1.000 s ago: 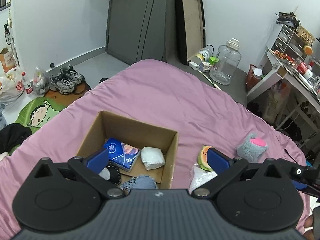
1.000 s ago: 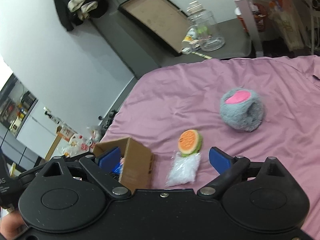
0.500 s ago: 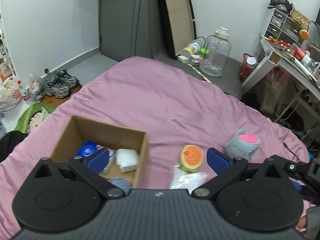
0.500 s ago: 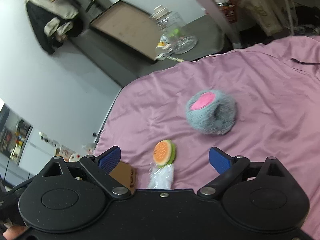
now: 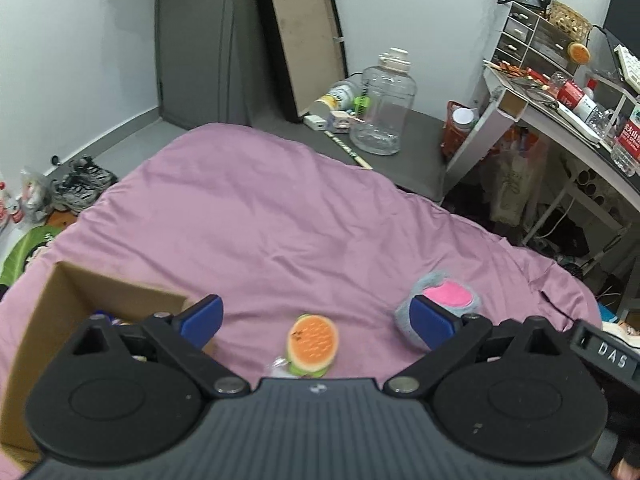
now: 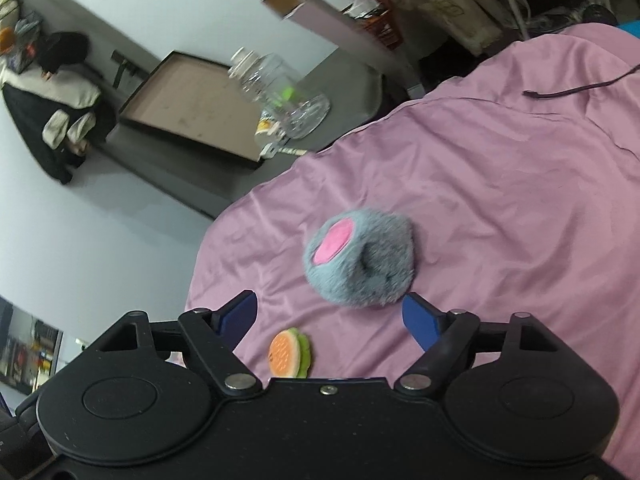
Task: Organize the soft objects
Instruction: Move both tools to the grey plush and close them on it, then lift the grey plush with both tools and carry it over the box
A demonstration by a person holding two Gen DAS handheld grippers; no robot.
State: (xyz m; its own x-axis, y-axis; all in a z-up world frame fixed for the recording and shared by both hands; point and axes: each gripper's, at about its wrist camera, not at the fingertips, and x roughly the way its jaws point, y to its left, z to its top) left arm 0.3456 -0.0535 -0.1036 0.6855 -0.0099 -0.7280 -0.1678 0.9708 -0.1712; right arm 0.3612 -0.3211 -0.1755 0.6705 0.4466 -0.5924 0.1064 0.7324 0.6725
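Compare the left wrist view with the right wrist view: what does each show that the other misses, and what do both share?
Only the left wrist view shows the cardboard box, the sneakers on the floor and the cluttered desk. Only the right wrist view shows the dark jacket hanging on the wall and the black cable on the bed. Both show the purple bedsheet, the burger toy, the grey plush, the clear jug and the leaning frame.

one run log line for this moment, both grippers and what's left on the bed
left hand-held gripper: open, empty | right hand-held gripper: closing, empty, facing grey plush | burger toy: on bed | box: left
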